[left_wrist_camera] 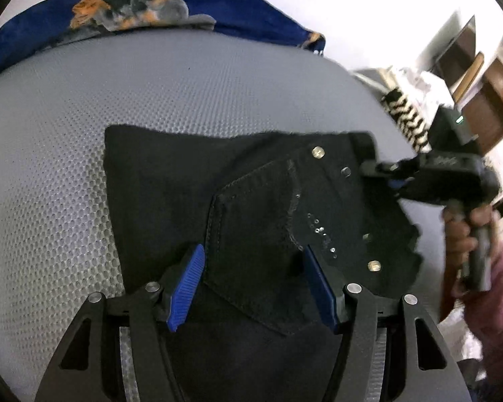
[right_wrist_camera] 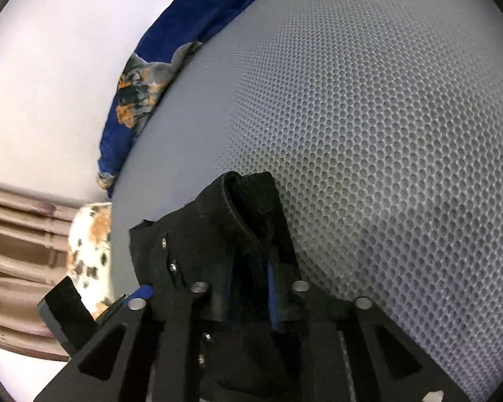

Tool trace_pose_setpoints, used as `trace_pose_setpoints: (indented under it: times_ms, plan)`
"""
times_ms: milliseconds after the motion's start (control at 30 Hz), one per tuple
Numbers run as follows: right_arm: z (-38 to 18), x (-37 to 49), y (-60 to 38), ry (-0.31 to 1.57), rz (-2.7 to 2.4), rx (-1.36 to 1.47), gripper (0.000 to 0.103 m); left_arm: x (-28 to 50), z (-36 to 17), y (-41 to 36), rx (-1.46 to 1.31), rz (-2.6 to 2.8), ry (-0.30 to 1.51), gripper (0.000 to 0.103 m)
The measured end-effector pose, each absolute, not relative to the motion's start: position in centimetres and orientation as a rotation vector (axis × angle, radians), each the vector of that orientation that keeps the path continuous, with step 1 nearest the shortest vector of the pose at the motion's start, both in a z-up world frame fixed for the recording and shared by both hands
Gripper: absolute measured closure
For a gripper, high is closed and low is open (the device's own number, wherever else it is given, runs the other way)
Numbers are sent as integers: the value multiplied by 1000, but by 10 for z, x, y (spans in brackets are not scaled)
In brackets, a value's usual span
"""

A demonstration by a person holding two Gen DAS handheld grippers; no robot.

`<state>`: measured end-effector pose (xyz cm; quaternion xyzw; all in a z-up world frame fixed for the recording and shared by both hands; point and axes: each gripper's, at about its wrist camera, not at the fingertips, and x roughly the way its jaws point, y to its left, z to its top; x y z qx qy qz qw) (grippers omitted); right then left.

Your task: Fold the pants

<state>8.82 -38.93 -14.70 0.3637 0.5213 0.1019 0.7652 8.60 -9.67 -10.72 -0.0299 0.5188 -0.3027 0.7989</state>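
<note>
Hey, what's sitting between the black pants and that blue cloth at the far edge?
Only bare grey mesh surface lies between the pants and the blue cloth, shown in the left wrist view.

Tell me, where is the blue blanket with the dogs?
In the left wrist view the blue blanket lies bunched along the far edge of the grey mesh mat, beyond the black pants.

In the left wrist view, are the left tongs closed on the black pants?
No, the left tongs stand wide open, their blue pads apart on either side of the back pocket of the pants.
</note>
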Motion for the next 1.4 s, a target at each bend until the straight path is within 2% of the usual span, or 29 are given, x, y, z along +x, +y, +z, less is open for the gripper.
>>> trace_pose_setpoints:
  times_ms: [67,100,500,567,700,833,1033,1367,1400]
  plan:
    - [-142,89,-386,1136,206,747,75,83,-106,-103,-14,-638,1110,41]
    - [-138,87,-385,1134,197,735,74,81,-104,-104,-5,-635,1109,41]
    - [-124,27,-374,1149,217,703,74,46,-96,-95,-42,-697,1137,41]
    - [-125,19,-371,1147,207,678,92,37,-96,-99,-11,-702,1134,41]
    - [-111,7,-375,1112,189,711,97,27,-95,-100,-5,-730,1139,41]
    - [-101,-4,-361,1124,132,596,98,21,-103,-98,36,-701,1146,41]
    - [-132,-5,-363,1166,86,604,95,17,-106,-97,46,-690,1134,41]
    - [-118,10,-348,1161,64,502,87,24,-92,-107,46,-558,1118,41]
    - [-116,12,-346,1157,56,483,83,26,-90,-108,69,-526,1101,41]
